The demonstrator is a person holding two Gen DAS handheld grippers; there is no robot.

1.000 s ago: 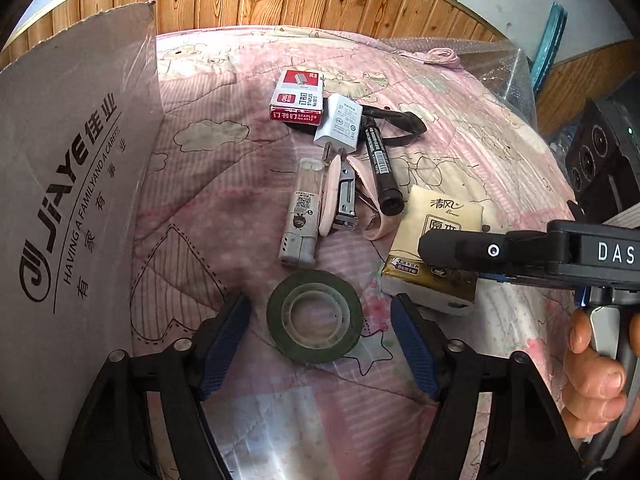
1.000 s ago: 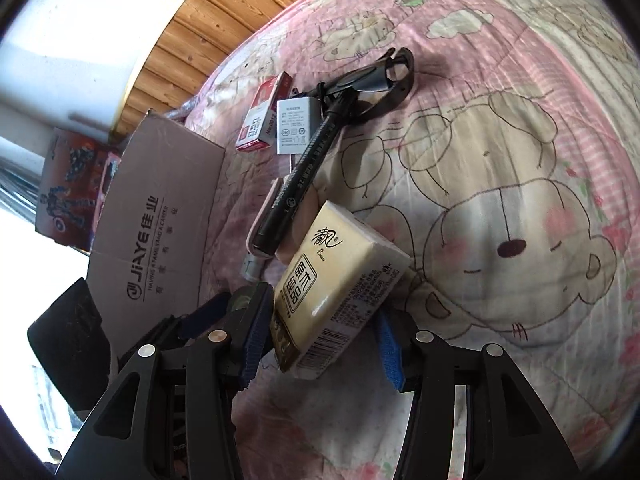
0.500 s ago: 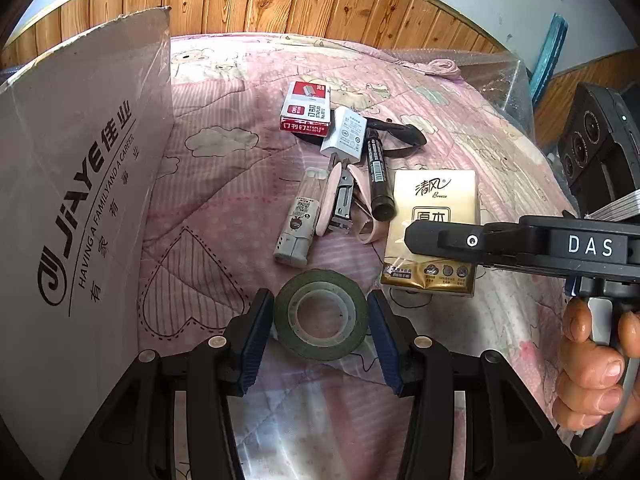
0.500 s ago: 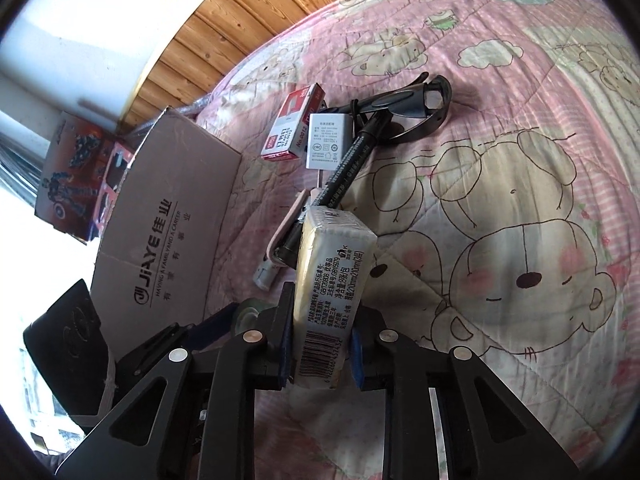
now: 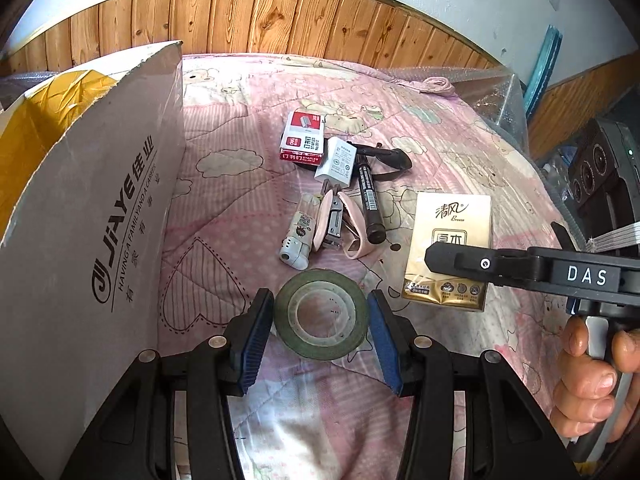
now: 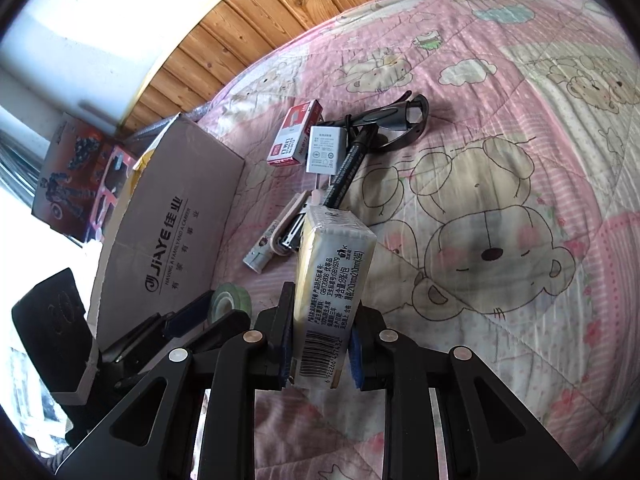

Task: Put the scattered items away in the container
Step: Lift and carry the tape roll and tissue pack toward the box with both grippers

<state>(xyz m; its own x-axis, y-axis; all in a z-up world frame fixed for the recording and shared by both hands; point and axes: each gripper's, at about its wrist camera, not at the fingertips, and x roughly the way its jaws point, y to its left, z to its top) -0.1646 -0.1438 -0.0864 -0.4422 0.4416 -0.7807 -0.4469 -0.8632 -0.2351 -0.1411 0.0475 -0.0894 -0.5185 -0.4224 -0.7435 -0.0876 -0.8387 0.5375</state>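
A dark green tape roll sits between the blue pads of my left gripper, which is shut on it just above the pink quilt. My right gripper is shut on a yellow tissue pack, held on edge above the bed. In the left wrist view the tissue pack hangs at the right in the right gripper. The open cardboard box stands at the left, its flap up. The right wrist view also shows the tape roll beside the cardboard box.
On the quilt lie a red staples box, a white charger, a black marker, dark sunglasses, a pink stapler and a small white tube. A wooden wall panel runs behind the bed.
My left gripper shut on the tape roll and rose a little. My right gripper shut on the tissue pack, turned it on edge and lifted it off the quilt.
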